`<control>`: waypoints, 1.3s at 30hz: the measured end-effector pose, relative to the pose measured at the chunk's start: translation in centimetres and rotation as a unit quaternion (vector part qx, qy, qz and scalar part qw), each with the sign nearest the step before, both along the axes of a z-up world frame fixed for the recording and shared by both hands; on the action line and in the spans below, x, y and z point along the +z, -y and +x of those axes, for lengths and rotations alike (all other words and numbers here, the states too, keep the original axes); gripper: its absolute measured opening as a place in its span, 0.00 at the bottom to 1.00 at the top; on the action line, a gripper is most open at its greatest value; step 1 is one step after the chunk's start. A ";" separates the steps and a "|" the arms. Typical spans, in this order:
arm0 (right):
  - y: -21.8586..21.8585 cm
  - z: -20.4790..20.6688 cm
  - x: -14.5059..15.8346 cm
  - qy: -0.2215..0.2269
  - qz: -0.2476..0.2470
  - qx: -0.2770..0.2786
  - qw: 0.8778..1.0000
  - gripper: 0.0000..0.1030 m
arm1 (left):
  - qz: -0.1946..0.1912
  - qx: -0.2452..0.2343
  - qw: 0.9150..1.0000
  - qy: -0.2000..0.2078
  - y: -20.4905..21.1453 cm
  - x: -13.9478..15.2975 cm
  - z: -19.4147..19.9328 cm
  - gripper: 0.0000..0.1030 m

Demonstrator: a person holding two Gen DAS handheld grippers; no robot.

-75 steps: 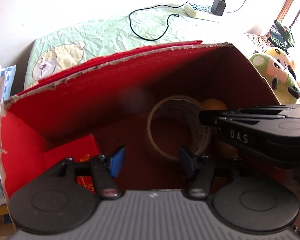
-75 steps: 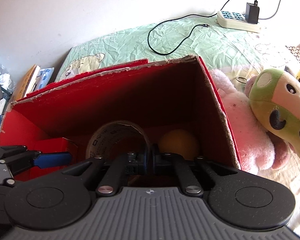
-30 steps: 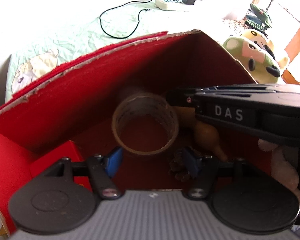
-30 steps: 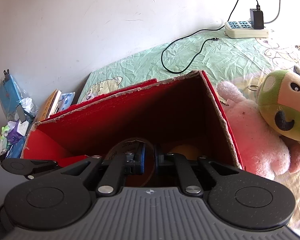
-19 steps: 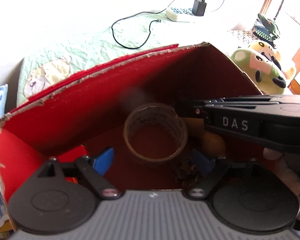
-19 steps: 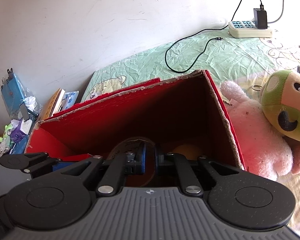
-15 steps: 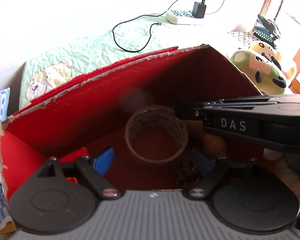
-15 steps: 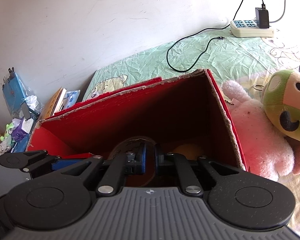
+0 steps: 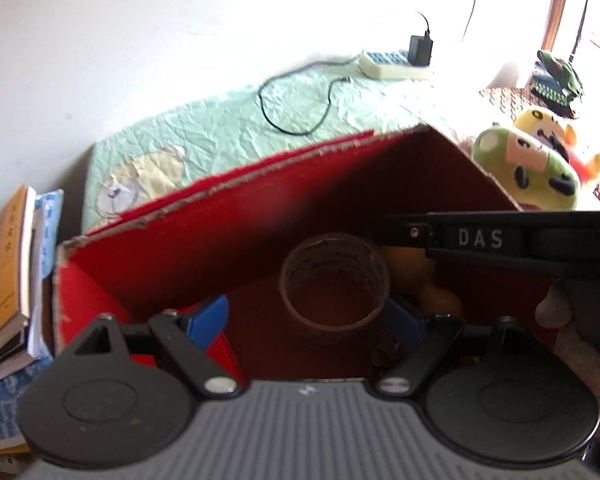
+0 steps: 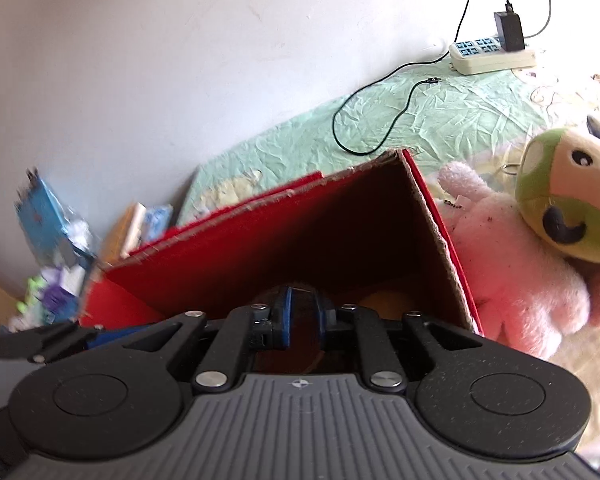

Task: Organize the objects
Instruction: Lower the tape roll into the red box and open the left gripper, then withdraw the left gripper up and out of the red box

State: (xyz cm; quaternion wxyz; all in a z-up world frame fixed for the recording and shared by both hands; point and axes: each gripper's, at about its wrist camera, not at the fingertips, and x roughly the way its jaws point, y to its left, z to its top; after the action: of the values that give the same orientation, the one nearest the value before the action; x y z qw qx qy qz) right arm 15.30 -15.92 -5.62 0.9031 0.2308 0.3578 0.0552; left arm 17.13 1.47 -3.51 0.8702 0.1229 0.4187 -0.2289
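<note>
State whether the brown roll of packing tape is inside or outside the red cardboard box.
Inside. In the left wrist view the brown roll of packing tape rests on the floor of the red cardboard box, with the box's walls rising behind and beside it.

Box [image 9: 228, 216] was red inside; tape roll [image 9: 336, 280] brown; bedsheet [image 9: 236, 128] pale green with a cartoon bear; plush toy [image 10: 512, 276] pink.

One open red cardboard box [image 9: 228, 216] holds one brown roll of packing tape [image 9: 334, 284], one small red carton [image 9: 220, 350], one dark pine cone [image 9: 386, 354], and what seems one yellow-orange gourd [image 9: 440, 300], partly hidden. Three plush toys: green-capped [image 10: 568, 196], pink [image 10: 512, 276], yellow [image 9: 548, 128].
</note>
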 end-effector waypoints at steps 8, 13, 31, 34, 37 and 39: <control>-0.8 -2.1 2.0 0.055 -0.018 0.020 0.998 0.16 | -0.004 0.035 0.999 0.022 -1.1 1.9 -2.1 0.89; -0.9 -3.4 2.5 0.066 -0.017 0.028 0.997 0.19 | 0.006 0.050 0.998 0.044 -1.2 2.8 -3.5 0.89; -1.8 -8.9 3.4 0.117 0.036 0.083 0.989 0.28 | 0.044 0.084 0.991 0.092 -1.8 4.3 -8.6 0.91; -1.5 -9.6 3.3 0.117 0.050 0.083 0.988 0.28 | 0.045 0.087 0.991 0.092 -2.0 4.4 -9.3 0.91; -1.4 -10.3 3.2 0.119 0.057 0.079 0.988 0.28 | 0.043 0.089 0.991 0.089 -2.1 4.5 -9.8 0.91; -1.3 -10.8 3.1 0.122 0.065 0.079 0.987 0.28 | 0.043 0.093 0.991 0.088 -2.3 4.5 -10.2 0.91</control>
State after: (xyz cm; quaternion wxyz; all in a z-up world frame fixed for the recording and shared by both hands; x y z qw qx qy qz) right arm 4.49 -14.60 -2.56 0.9161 0.2513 0.2577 0.1766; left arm 6.94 3.73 0.97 0.9149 0.1402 0.3599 -0.1176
